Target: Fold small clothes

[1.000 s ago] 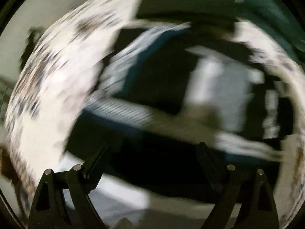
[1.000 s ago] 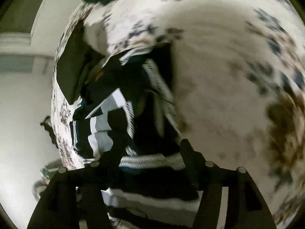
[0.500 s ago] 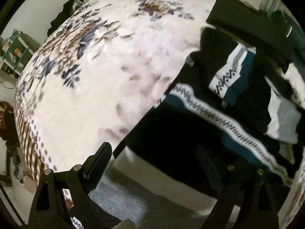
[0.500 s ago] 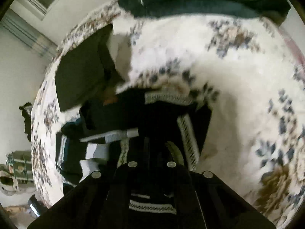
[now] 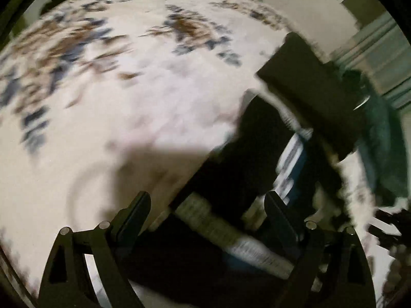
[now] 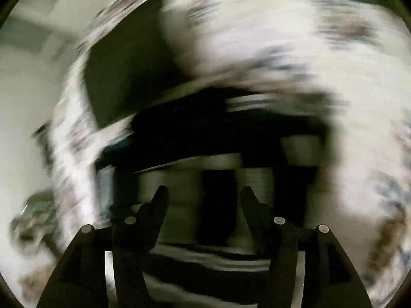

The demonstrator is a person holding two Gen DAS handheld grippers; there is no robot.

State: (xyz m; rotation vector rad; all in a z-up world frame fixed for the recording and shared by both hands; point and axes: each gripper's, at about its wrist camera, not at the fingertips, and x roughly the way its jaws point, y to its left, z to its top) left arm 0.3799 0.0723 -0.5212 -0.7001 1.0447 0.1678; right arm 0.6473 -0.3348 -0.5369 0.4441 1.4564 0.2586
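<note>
Two grippers: both angled down over a pile of dark clothes on a bed; both views smeared by motion.
Left gripper (image 5: 206, 206): jaws stand wide, nothing pinched between the pads; dark cloth lies below the gap.
Left fingers (image 5: 136, 213): black, tips apart over the edge where garment meets bedspread.
Right gripper (image 6: 203, 200): jaws part-way apart and opening; striped cloth shows behind the gap, no pad seen pressing on it.
Right fingers (image 6: 159, 205): black, tips slanting inward.
Dark garment (image 5: 231, 169): mostly black, with a pale patterned band crossing it and a blue strip beside that band; it lies crumpled, not flat, toward the right of the left wrist view.
Same garment, right wrist view (image 6: 218, 179): black cloth with pale grey blocks and bands, directly ahead of the fingers; outline too blurred to trace.
Folded dark piece (image 5: 308, 84): flat, rectangular, dark olive-black, resting on the bedspread just beyond the crumpled garment; seen also in the right wrist view (image 6: 128, 77).
Teal cloth (image 5: 382, 143): heaped at the right edge, beyond the folded piece.
Bedspread (image 5: 128, 89): white, fuzzy, with brown and blue flower print; a shadow falls across it near the left fingers.
Seams, sleeves, garment type: cannot tell.
</note>
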